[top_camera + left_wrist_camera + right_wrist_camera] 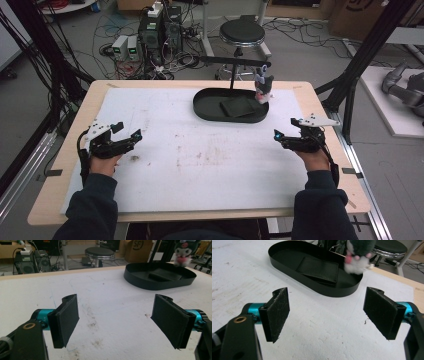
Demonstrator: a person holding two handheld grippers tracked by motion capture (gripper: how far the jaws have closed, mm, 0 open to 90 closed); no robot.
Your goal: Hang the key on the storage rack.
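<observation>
Bare white table open between and ahead of both sets of fingers, black oval tray standing ahead of the right fingers, flat black wallet lying inside it, plush toy hanging over its far rim

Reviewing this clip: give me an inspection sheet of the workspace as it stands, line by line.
Surface: white stained mat on a wooden table.
Job's things: black oval tray holding a flat black wallet; a grey-and-white plush toy at its right end.
Clutter: nothing seen on the mat.
Grippers: left gripper and right gripper both open, holding nothing.
Cables: tangled on the floor.
Surroundings: black round stool, computer towers.
</observation>
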